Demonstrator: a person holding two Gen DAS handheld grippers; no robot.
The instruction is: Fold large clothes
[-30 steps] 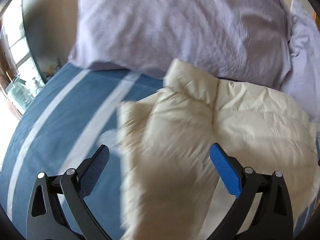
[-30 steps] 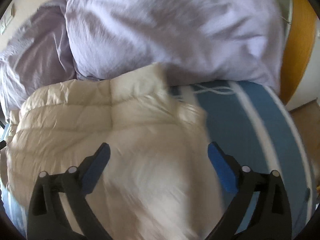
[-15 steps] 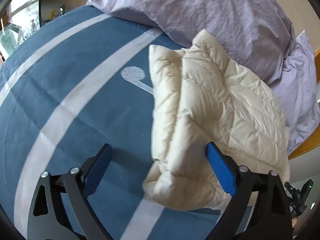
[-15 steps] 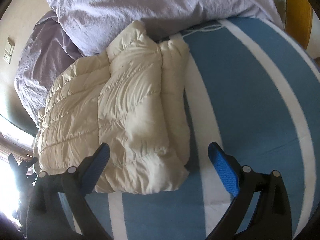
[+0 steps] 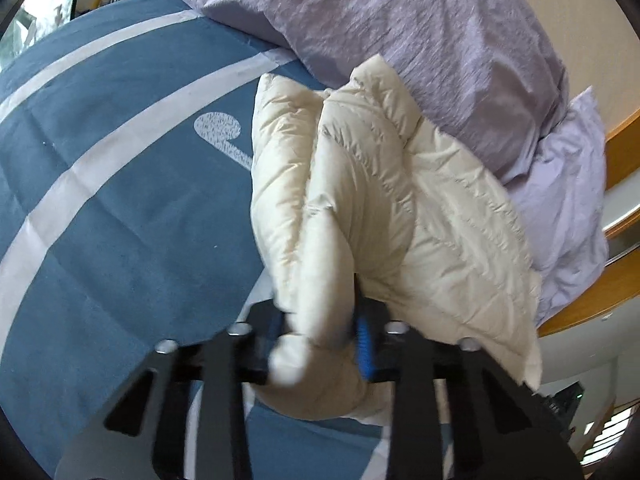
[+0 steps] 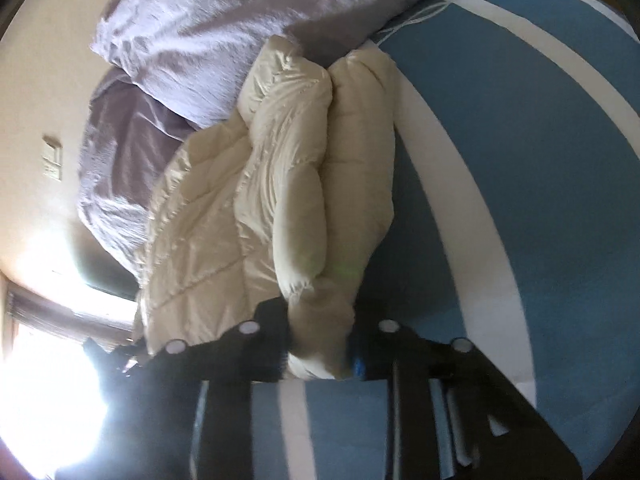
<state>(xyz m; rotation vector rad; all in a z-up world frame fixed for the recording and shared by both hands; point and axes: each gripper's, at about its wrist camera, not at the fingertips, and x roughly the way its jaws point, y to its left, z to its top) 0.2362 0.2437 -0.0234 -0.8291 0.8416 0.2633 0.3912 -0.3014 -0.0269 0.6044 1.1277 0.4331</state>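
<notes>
A cream quilted puffer jacket (image 5: 384,208) lies folded into a thick bundle on a blue bedspread with white stripes (image 5: 120,208). My left gripper (image 5: 320,336) is shut on the near edge of the jacket, and the fabric bulges between its blue pads. In the right wrist view the same jacket (image 6: 256,208) runs away from me toward the pillows. My right gripper (image 6: 320,344) is shut on its near corner. The fingertips of both grippers are mostly hidden by fabric.
Lilac pillows (image 5: 420,28) are piled against the wall behind the jacket; they also show in the right wrist view (image 6: 208,20). A wooden bed frame (image 5: 600,280) runs along the right. A bright window (image 6: 44,380) is at lower left.
Both grippers were open over the jacket and have closed on its near edge. Both cameras have swung and moved in close to the fabric.
</notes>
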